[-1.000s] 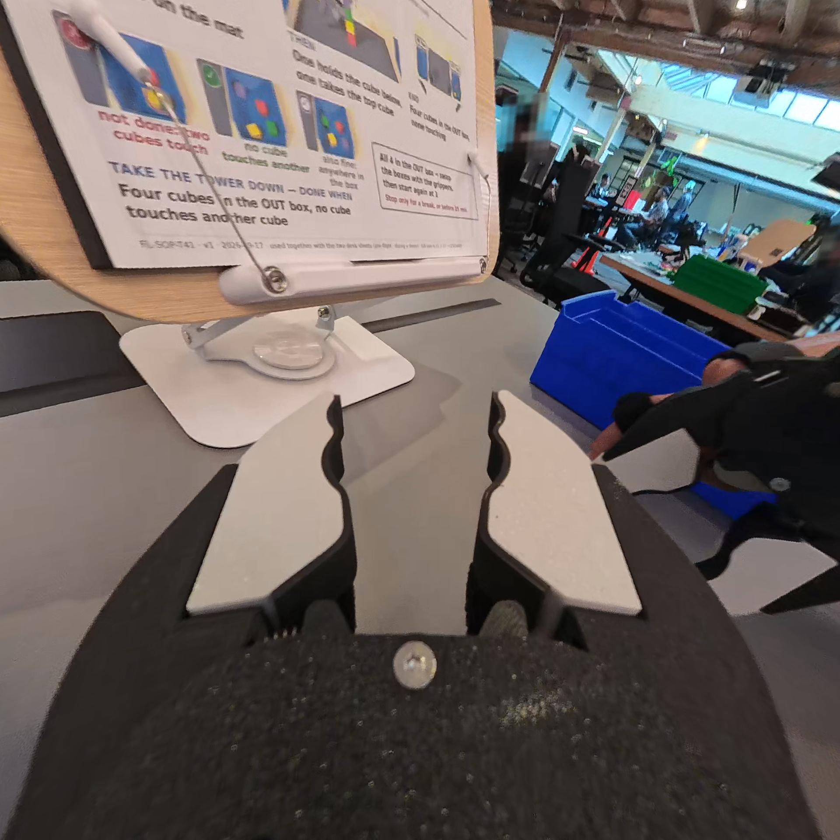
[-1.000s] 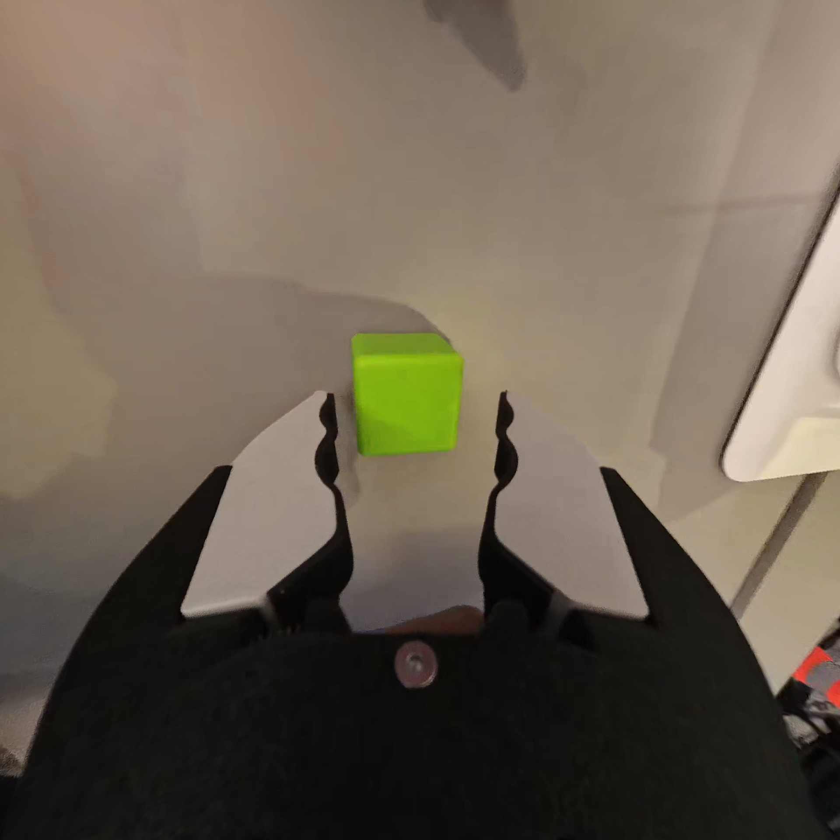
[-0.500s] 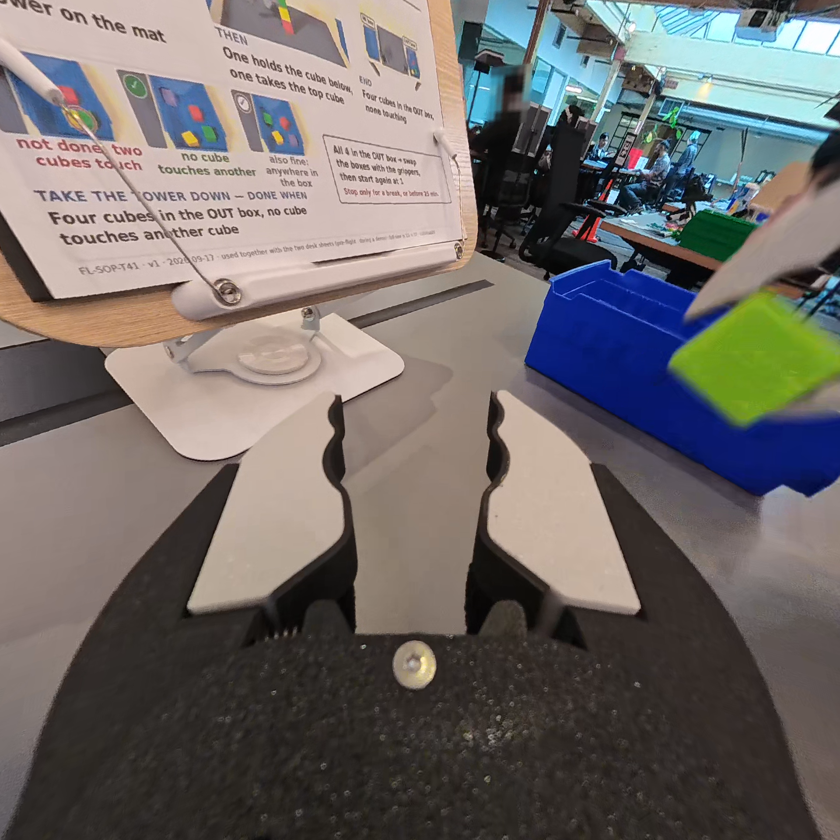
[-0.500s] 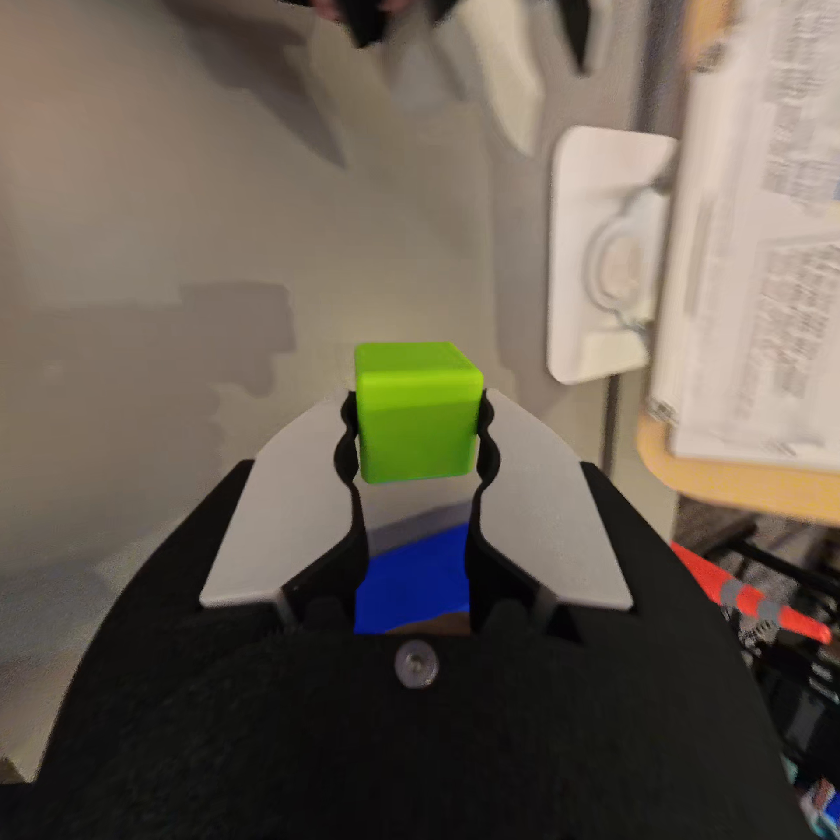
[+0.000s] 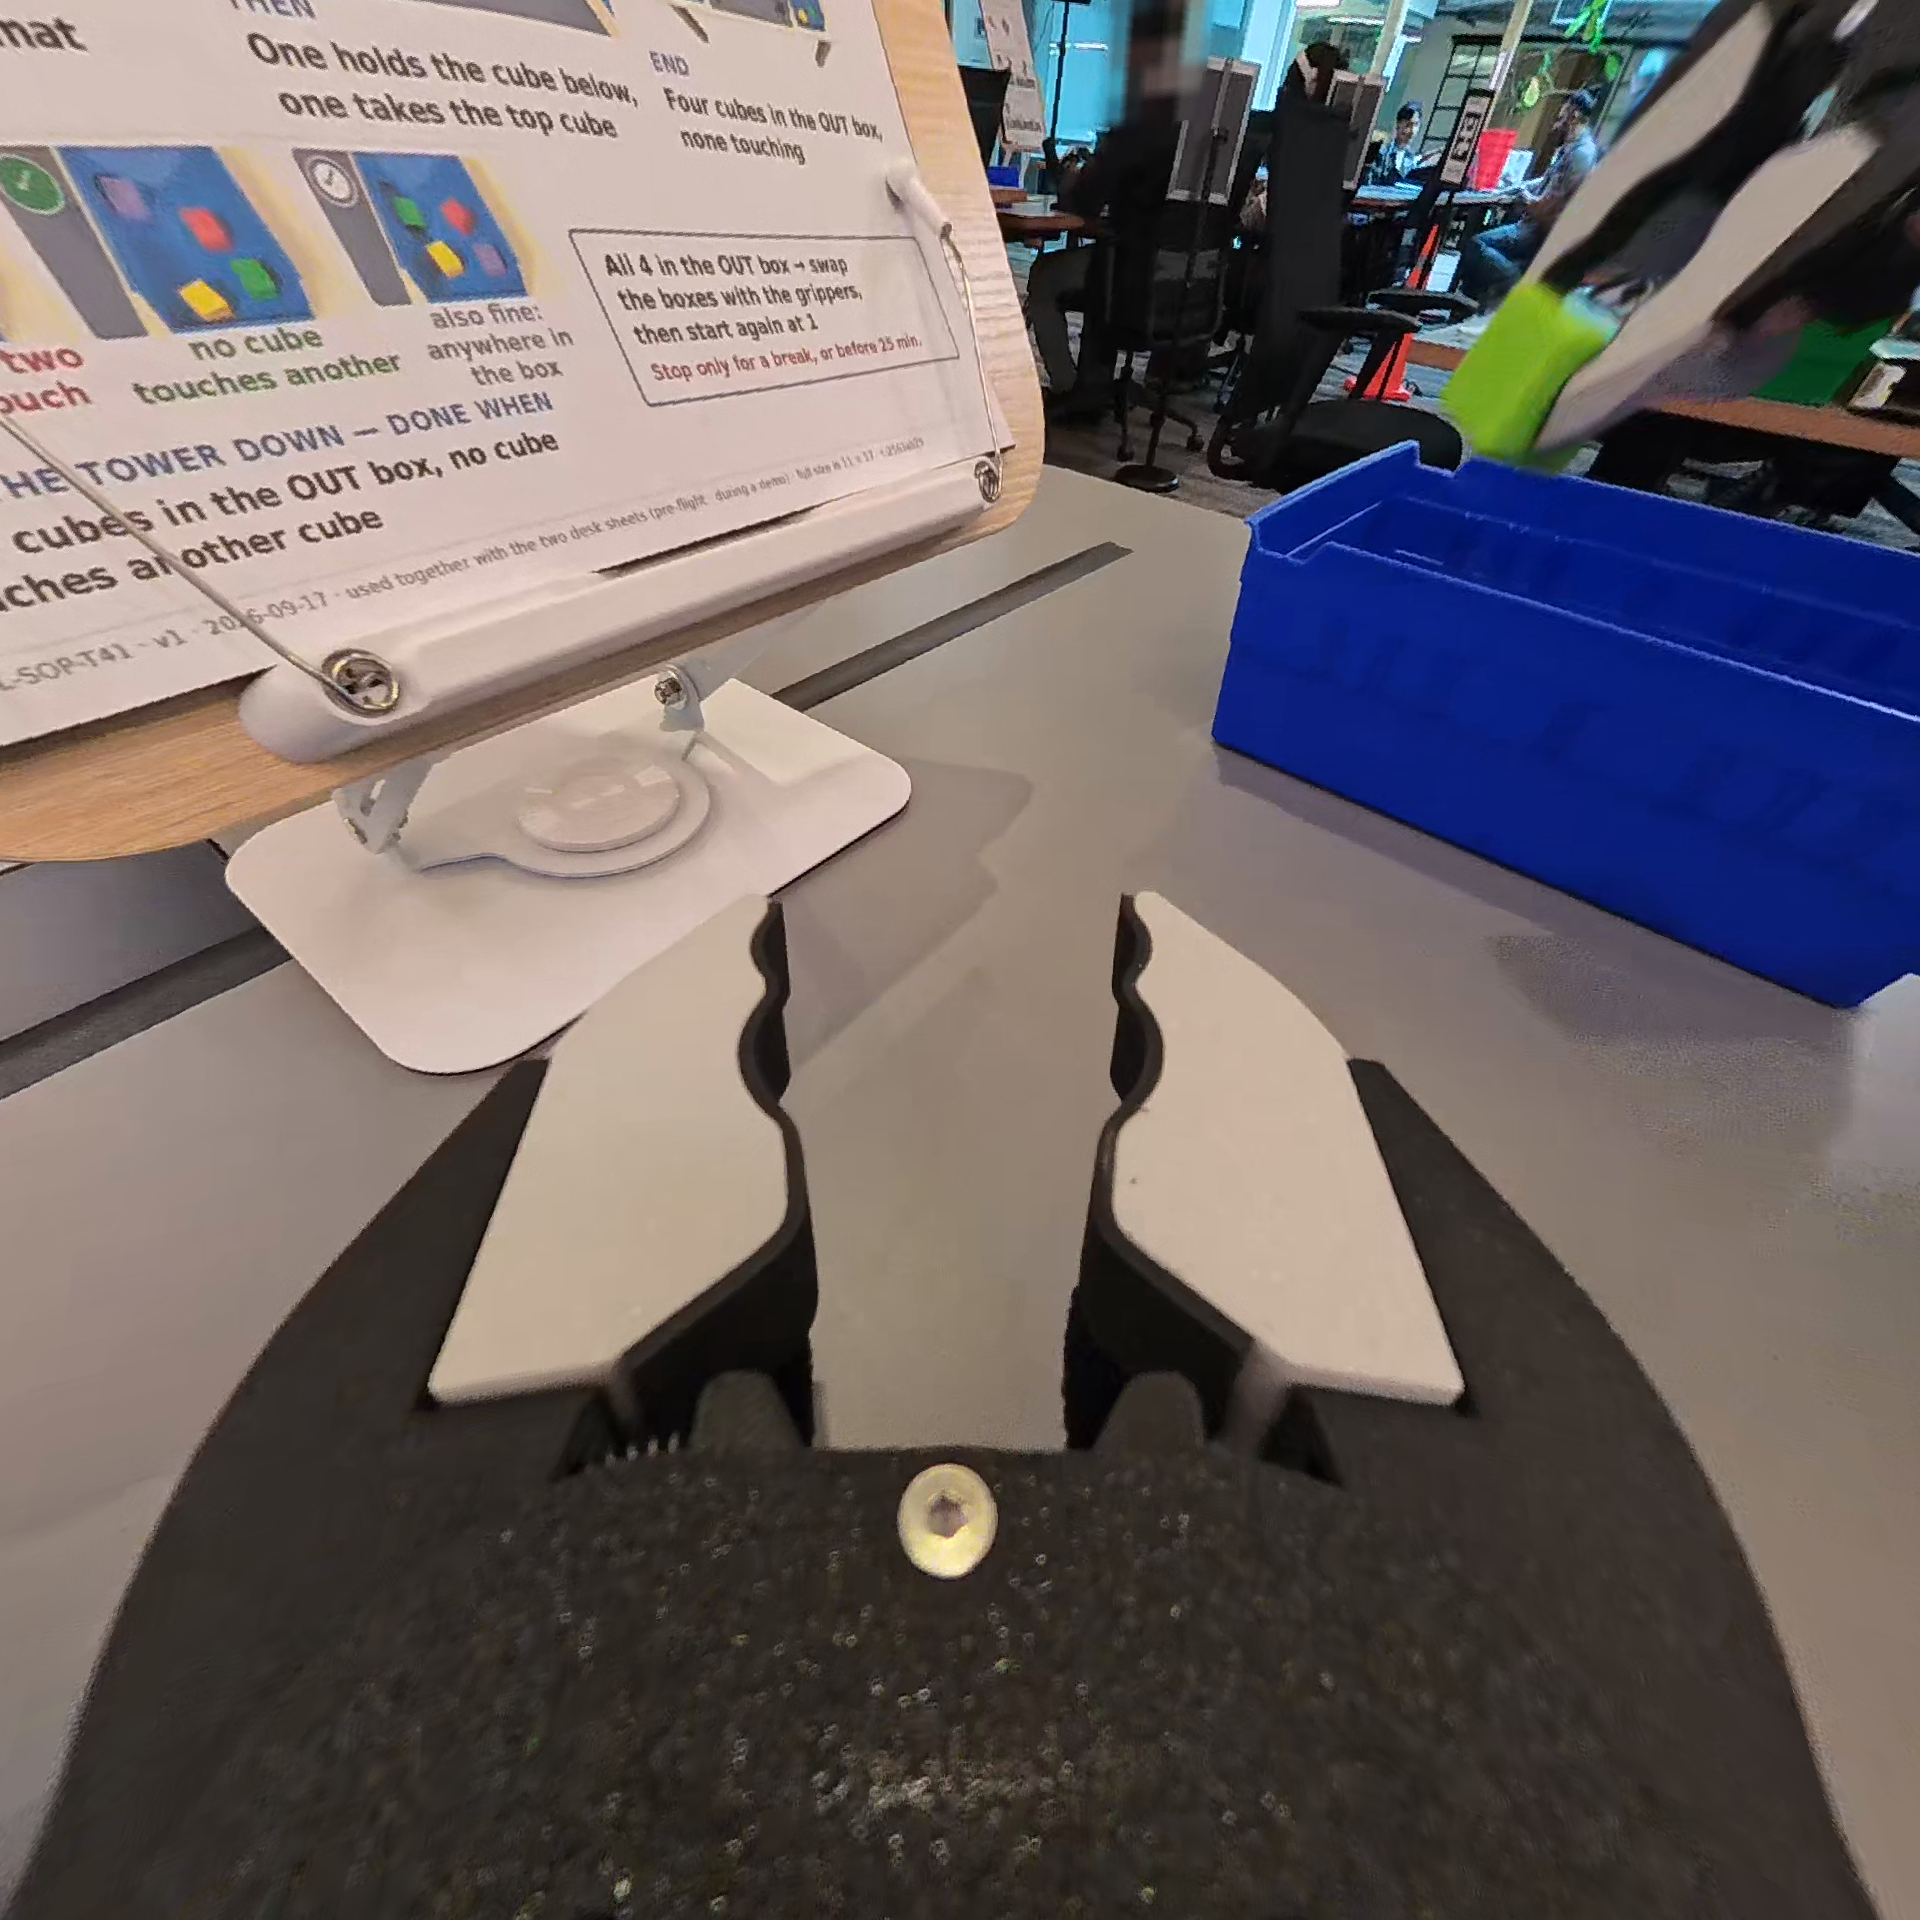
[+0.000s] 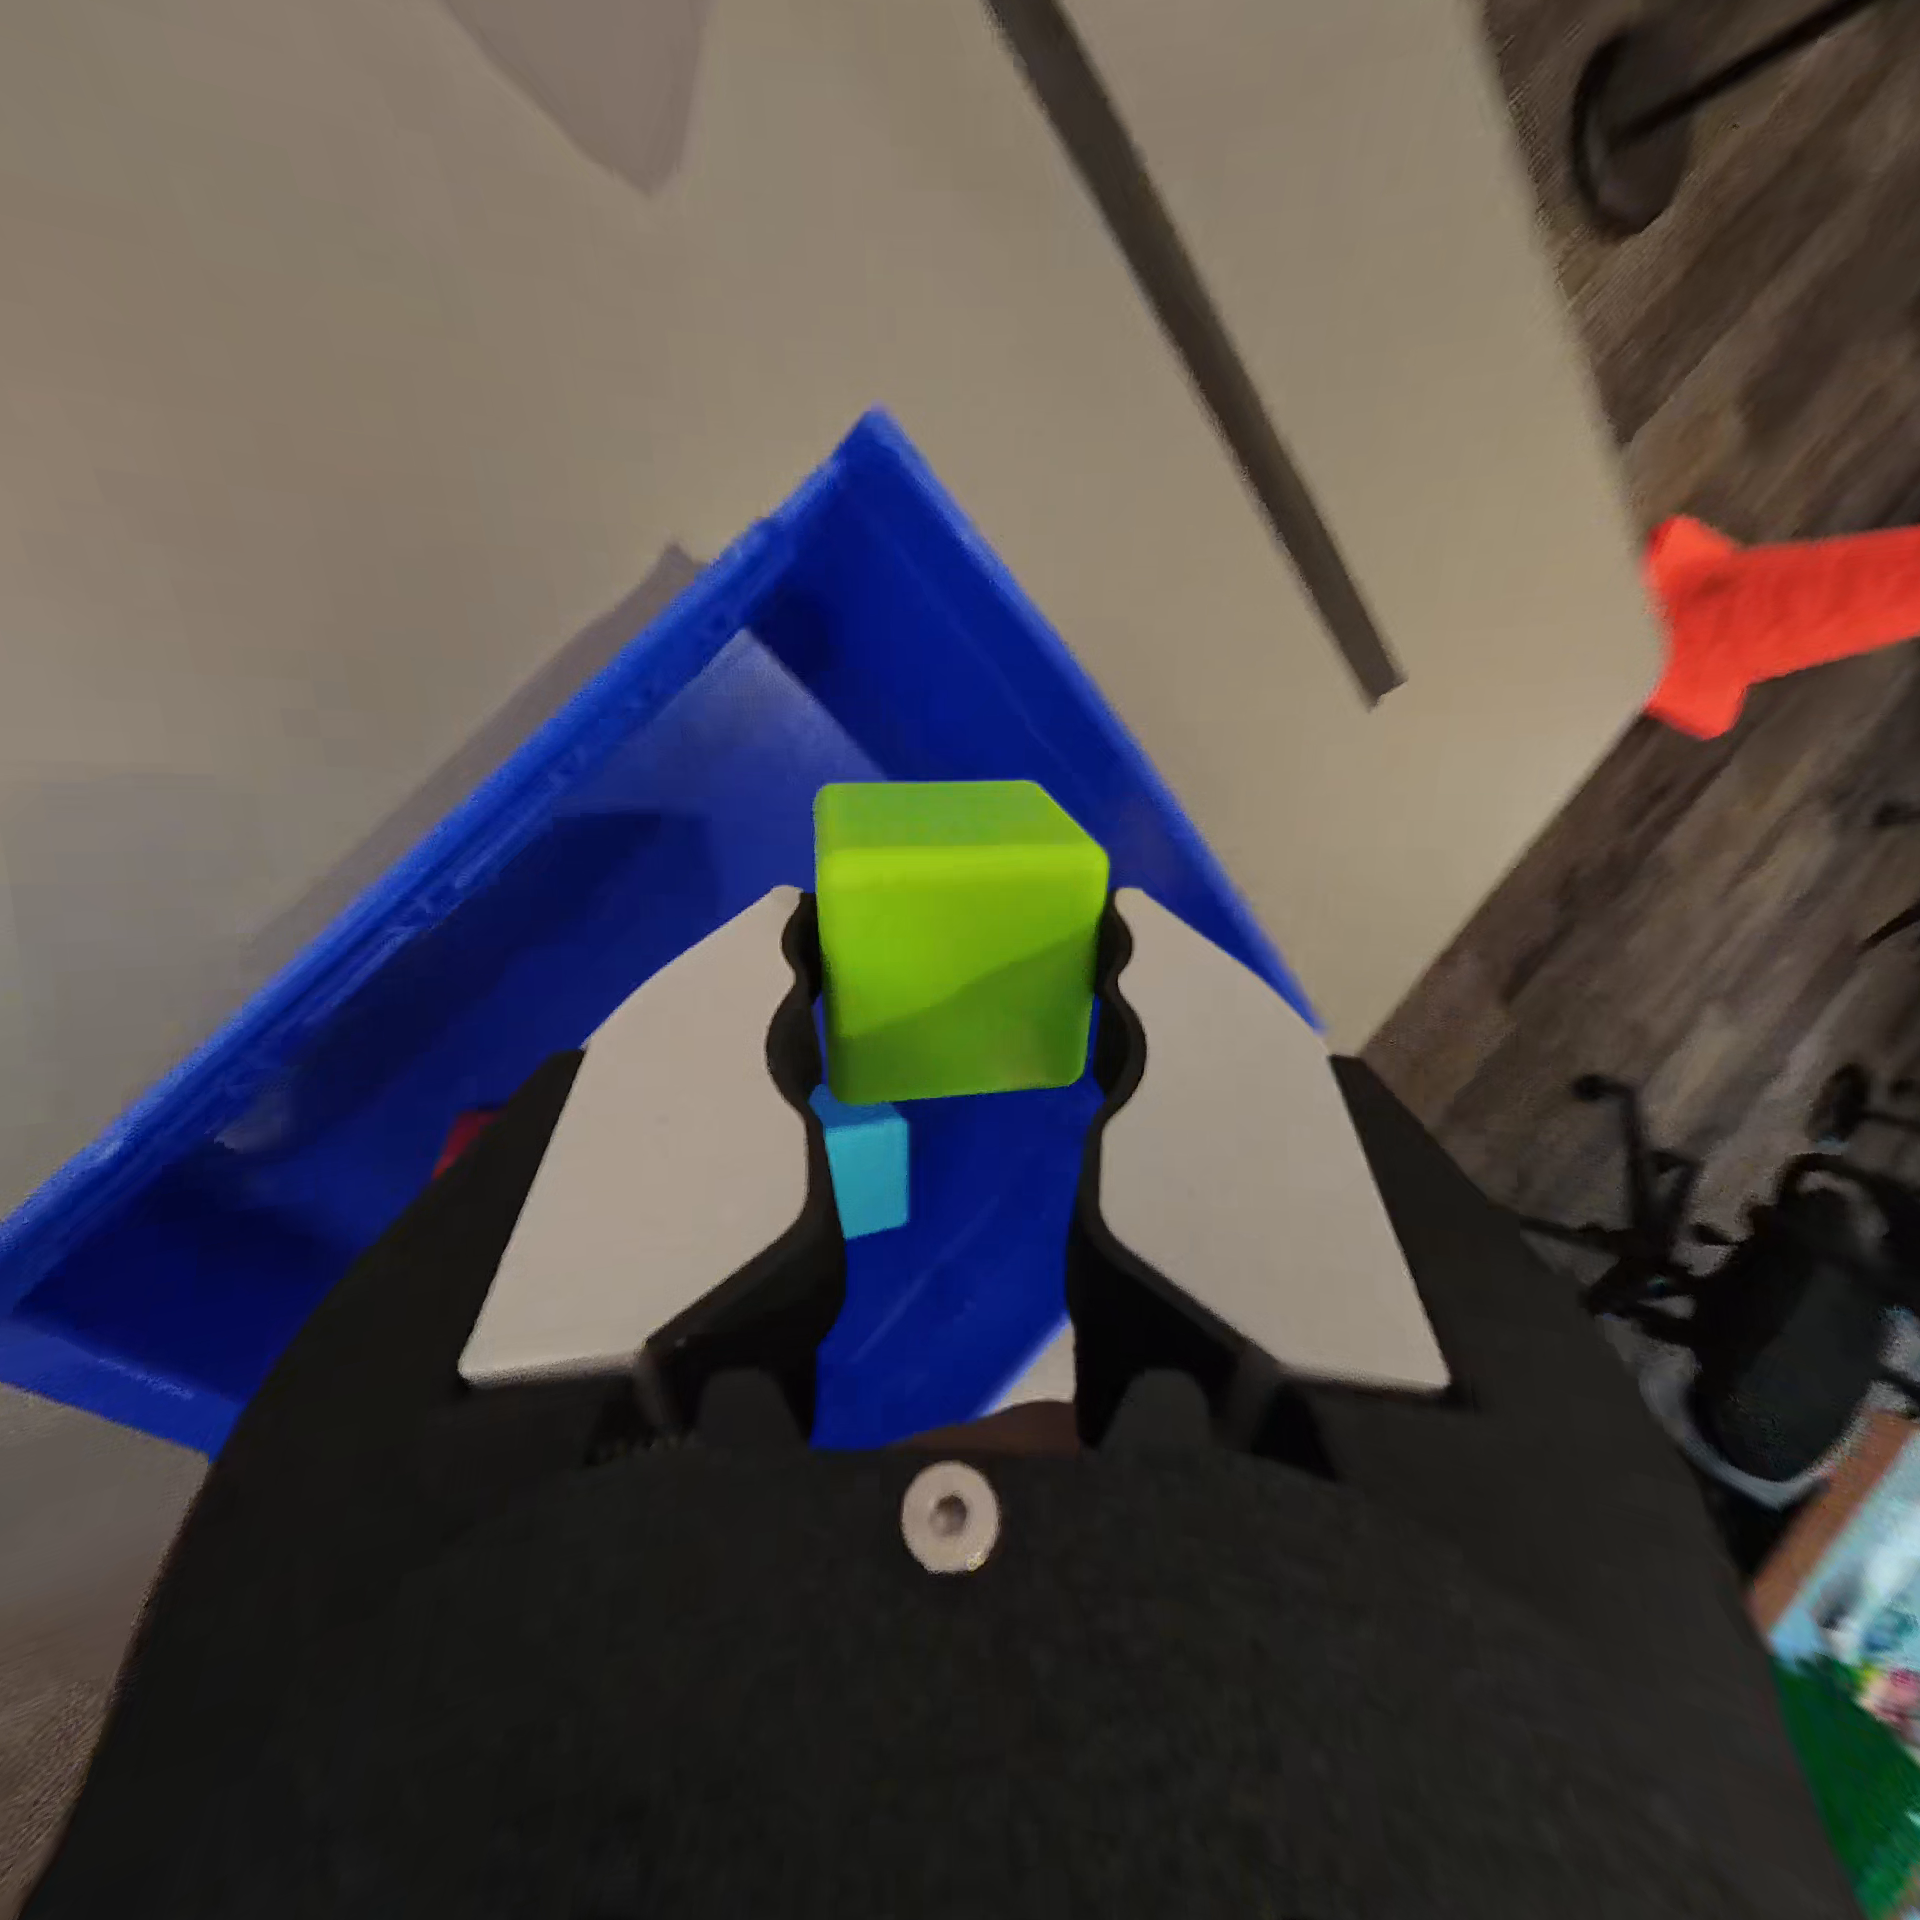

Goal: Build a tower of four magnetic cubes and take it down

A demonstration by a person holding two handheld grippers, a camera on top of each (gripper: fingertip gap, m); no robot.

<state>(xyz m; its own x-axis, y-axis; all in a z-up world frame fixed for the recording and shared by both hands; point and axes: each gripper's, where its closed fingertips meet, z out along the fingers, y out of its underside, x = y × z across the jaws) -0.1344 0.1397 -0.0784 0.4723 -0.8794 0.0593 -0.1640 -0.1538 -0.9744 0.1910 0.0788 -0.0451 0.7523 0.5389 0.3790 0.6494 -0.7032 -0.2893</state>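
Over the blue bin (image 6: 540,831), the right gripper (image 6: 956,966) pinched the green cube (image 6: 951,945); a take-down drop seemed due, clear of the cyan cube (image 6: 868,1169). The left gripper (image 5: 948,977) hung open, empty.

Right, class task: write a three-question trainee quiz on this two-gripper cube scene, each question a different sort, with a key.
1. True or false: the left gripper is shut on a cube.
2. Which colour is the cube in the right gripper? A red, B green, C yellow.
3. Fill in: below the green cube, inside the blue bin, lies a light ____ cube.

Key: 1 false; 2 B; 3 blue.
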